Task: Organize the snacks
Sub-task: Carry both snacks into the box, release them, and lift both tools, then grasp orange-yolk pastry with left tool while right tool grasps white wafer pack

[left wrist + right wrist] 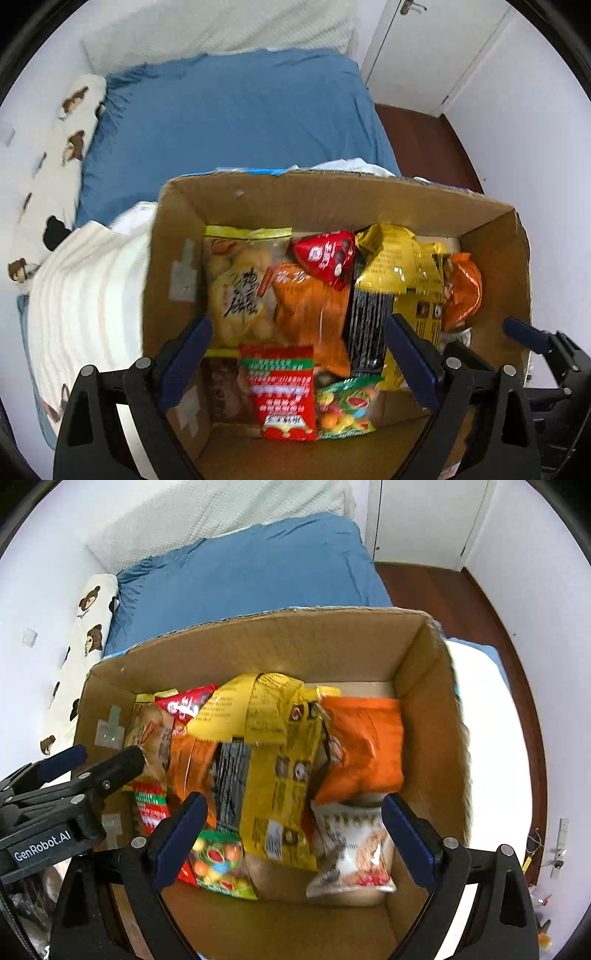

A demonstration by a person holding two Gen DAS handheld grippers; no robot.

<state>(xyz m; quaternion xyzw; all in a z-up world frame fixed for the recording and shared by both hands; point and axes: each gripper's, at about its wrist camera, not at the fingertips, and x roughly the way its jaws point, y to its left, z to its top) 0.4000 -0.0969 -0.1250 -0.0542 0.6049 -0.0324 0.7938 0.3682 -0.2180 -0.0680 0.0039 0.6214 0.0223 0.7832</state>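
Snack packets (310, 295) filled a cardboard box (177, 258) on the bed (236, 122) as the left gripper (299, 354) and right gripper (295, 830) hovered above, both released, grasping nothing

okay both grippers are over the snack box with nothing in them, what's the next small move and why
Probably lower the right gripper onto the white snack bag and close on it. Its jaws stand open and empty, and that bag lies loose on top near the cardboard box's right front corner, apart from the overlapping yellow pack. The left gripper is open too.
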